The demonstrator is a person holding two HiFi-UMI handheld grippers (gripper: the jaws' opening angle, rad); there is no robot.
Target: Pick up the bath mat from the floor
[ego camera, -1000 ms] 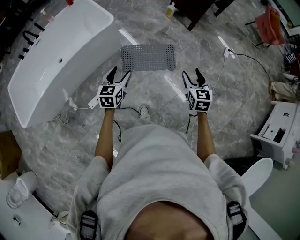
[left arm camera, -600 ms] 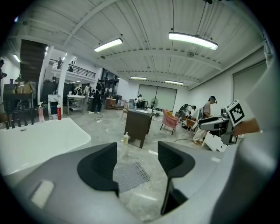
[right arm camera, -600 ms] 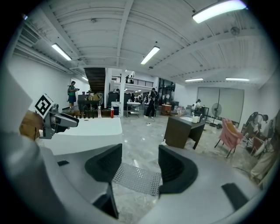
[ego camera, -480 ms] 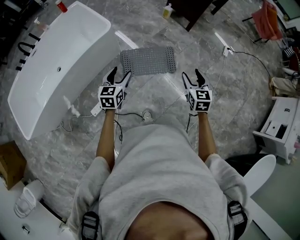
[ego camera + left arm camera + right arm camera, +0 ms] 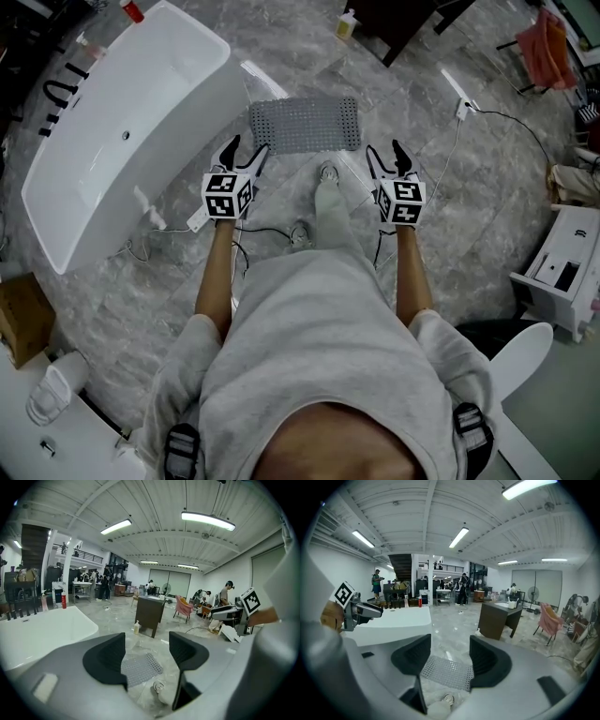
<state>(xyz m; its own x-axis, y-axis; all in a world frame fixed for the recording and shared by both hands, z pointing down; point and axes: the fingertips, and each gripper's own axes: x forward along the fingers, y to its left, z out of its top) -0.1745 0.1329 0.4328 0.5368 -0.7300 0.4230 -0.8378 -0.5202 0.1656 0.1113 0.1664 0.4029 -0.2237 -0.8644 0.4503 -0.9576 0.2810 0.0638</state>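
Observation:
A grey perforated bath mat [image 5: 305, 124] lies flat on the marble floor, ahead of both grippers. My left gripper [image 5: 243, 154] is held at the mat's near left corner, well above the floor, jaws open and empty. My right gripper [image 5: 384, 156] hangs to the right of the mat, also open with nothing in it. The mat shows between the left jaws [image 5: 140, 668] and between the right jaws [image 5: 446, 671], far below. The person's leg and shoe [image 5: 327, 174] step forward between the grippers, just short of the mat.
A white bathtub [image 5: 112, 131] stands left of the mat. A dark cabinet [image 5: 403, 23] with a bottle [image 5: 347, 22] beside it is beyond. A power strip and cable [image 5: 461, 106] lie at right, a cable [image 5: 272, 230] underfoot, a white unit [image 5: 562, 272] far right.
The person has stepped forward: a leg and shoe now reach between the grippers toward the mat. Both grippers stayed open and level.

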